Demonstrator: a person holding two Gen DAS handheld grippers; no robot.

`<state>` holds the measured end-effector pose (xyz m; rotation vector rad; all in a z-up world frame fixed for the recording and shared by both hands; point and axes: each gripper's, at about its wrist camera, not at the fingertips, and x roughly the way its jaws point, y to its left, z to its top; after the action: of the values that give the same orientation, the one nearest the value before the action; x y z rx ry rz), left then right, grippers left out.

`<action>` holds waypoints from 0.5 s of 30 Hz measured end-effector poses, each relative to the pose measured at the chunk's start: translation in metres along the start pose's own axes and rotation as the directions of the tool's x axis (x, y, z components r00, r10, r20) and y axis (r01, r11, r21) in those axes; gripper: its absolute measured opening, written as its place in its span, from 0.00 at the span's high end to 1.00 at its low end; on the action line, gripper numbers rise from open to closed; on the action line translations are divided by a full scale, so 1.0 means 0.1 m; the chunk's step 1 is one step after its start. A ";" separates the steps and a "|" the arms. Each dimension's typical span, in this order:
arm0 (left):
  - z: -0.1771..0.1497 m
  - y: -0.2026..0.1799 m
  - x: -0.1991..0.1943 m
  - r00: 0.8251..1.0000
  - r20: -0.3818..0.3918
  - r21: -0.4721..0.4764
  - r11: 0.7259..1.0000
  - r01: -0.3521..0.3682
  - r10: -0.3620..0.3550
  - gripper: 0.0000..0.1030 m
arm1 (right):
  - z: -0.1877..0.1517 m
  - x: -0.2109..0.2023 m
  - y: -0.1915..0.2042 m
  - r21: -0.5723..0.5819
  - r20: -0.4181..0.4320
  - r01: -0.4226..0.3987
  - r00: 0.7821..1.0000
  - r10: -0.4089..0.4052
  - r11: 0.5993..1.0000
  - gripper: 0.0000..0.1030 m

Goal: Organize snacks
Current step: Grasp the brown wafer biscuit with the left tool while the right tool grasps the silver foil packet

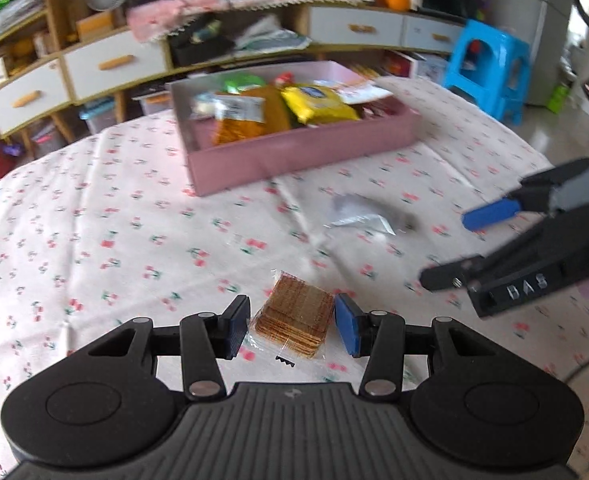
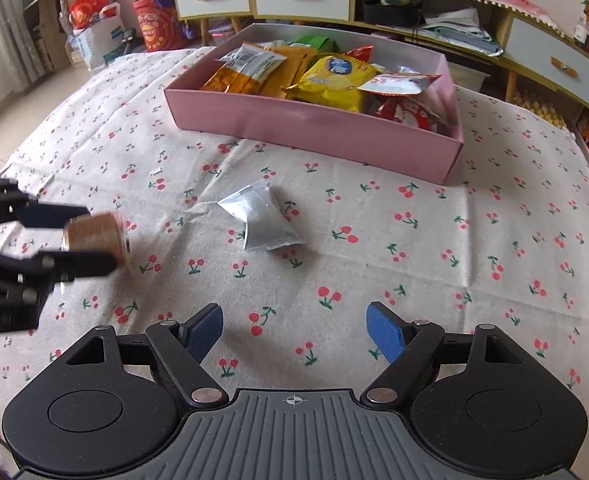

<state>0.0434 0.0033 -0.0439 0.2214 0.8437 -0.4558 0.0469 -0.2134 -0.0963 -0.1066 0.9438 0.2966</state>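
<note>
Your left gripper (image 1: pixel 292 330) has its jaws pinching the clear-wrapped stack of crackers (image 1: pixel 294 330) by two opposite edges, on the near side of the pink box (image 1: pixel 294 152), apparently clear of the table (image 1: pixel 94 240) (the right wrist view shows the stack off the cherry-print cloth). Gripping the edges looks sensible: the stack stays flat and square for dropping into the box, where the other snack bags already lie. Your right gripper (image 2: pixel 294 338) has its jaws spread with nothing between them, aimed at the silver packet (image 2: pixel 262 220), which lies between it and the box, probably the next pickup. Motion blur smears the crackers in the right wrist view, and the packet's print cannot be read.
</note>
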 end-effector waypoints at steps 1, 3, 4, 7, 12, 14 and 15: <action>0.01 0.01 0.01 1.000 -0.001 -0.005 1.000 -0.016 0.016 0.58 | 0.01 0.02 0.01 -0.003 0.000 0.002 1.000 -0.002 1.000 0.22; 0.03 0.05 0.04 1.000 -0.003 -0.020 1.000 -0.018 0.018 0.57 | 0.03 0.05 0.02 -0.005 0.003 0.004 1.000 -0.004 1.000 0.22; 0.02 0.06 0.03 1.000 -0.004 -0.028 1.000 -0.015 0.015 0.56 | 0.04 0.06 0.02 -0.003 0.006 0.005 1.000 -0.005 1.000 0.22; 0.03 0.08 0.04 1.000 -0.007 -0.038 0.999 -0.005 0.005 0.55 | 0.09 0.08 0.02 0.008 0.012 0.002 1.000 -0.002 1.000 0.22; 0.04 0.10 0.08 0.999 -0.036 -0.018 1.000 0.006 -0.007 0.52 | 0.16 0.14 0.04 0.010 0.018 0.005 1.000 -0.006 1.000 0.22; 0.03 0.10 0.08 0.999 -0.042 -0.014 1.000 0.008 -0.009 0.52 | 0.19 0.15 0.05 0.007 0.023 0.013 1.000 -0.014 1.000 0.22; 0.03 0.11 0.08 0.999 -0.046 -0.015 1.000 0.012 -0.012 0.52 | 0.21 0.16 0.06 0.007 0.026 0.018 0.999 -0.018 1.000 0.22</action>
<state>0.0554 0.0090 -0.0478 0.2137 0.8934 -0.4568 0.0701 -0.1994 -0.0973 -0.1050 0.9175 0.2778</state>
